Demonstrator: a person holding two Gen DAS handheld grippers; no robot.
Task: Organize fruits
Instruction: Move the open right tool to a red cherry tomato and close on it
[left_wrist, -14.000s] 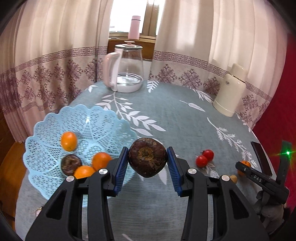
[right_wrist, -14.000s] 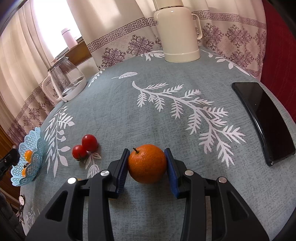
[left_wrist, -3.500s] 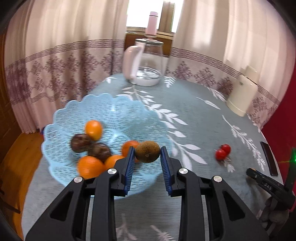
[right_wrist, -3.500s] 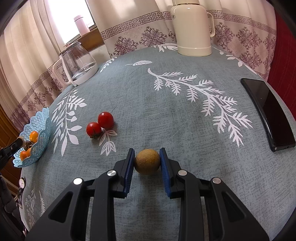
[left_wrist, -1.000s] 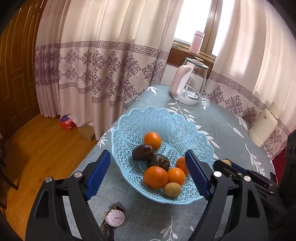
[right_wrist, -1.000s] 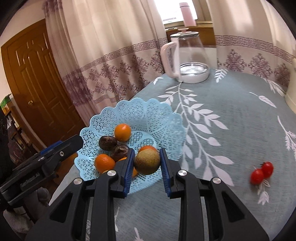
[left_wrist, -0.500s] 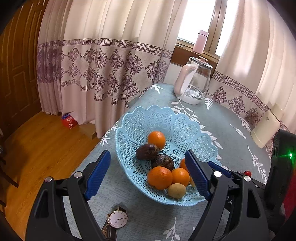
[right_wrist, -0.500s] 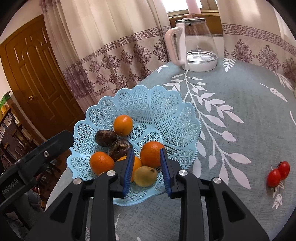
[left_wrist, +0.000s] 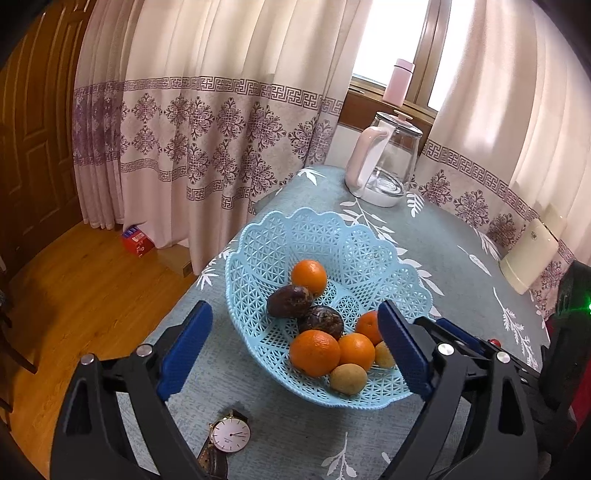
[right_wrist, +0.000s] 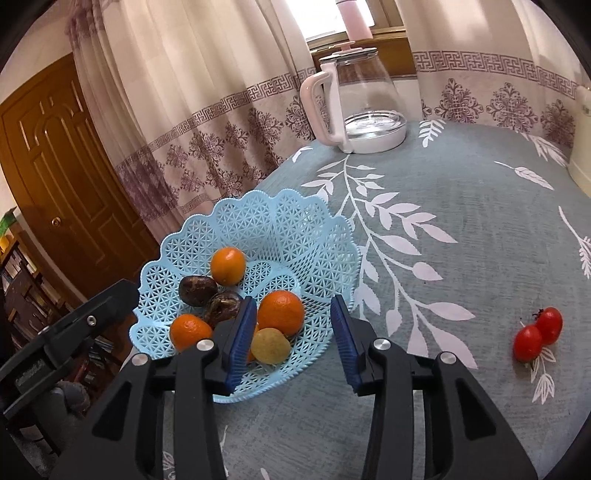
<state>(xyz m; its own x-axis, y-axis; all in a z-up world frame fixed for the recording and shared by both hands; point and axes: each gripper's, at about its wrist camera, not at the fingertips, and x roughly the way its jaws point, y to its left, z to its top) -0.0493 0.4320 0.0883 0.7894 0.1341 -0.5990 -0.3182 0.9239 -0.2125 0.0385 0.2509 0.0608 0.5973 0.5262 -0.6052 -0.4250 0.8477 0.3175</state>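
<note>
A light blue lattice basket (left_wrist: 280, 243) (right_wrist: 258, 229) sits near the table's left edge. It holds several oranges (left_wrist: 314, 352) (right_wrist: 280, 313), two dark brown fruits (left_wrist: 289, 301) (right_wrist: 197, 290) and two small tan fruits (left_wrist: 348, 378) (right_wrist: 269, 346). My left gripper (left_wrist: 293, 350) hovers wide open over the basket's near side, empty. My right gripper (right_wrist: 291, 338) is open above the basket's right rim, with a tan fruit lying loose in the basket just below its fingers. Two red cherry tomatoes (right_wrist: 537, 334) lie on the cloth to the right.
A glass kettle with a pink handle (left_wrist: 384, 162) (right_wrist: 354, 99) stands at the back. A cream thermos (left_wrist: 530, 258) is at the far right. A wristwatch (left_wrist: 229, 435) lies near the table edge, in front of the basket. Curtains and wooden floor lie beyond the table.
My right gripper has opened wider and the tan fruit it carried now rests in the basket. The left gripper stays open and has shifted only slightly.
</note>
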